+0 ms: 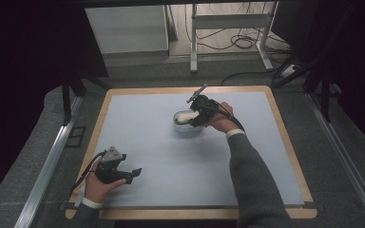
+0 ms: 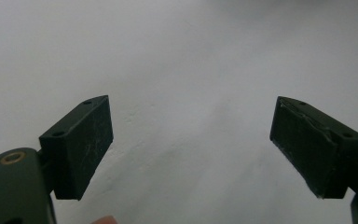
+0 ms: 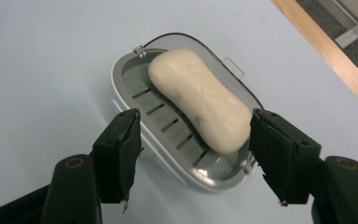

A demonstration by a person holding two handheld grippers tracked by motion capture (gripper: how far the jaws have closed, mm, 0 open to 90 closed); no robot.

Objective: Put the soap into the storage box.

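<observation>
Soap (image 3: pixel 199 99) lies lengthwise in its grey dish (image 3: pixel 135 77), long axis slanting away to my upper left. My right gripper (image 3: pixel 193 158) has its fingers (image 3: pixel 121 154) spread either side of the dish; left gripper (image 2: pixel 191 144) fingers are spread too, over bare table (image 2: pixel 177 56).

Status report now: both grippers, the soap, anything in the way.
Left gripper open, idle at the near left of the mat. Right gripper open, fingers straddling the soap dish. Soap lies in the dish, ungripped. Nothing in the way.

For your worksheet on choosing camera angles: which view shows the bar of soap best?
The right gripper view: the soap lies large and sharp in its grey dish. The high view shows it as a small pale patch; the left gripper view faces bare table.
</observation>
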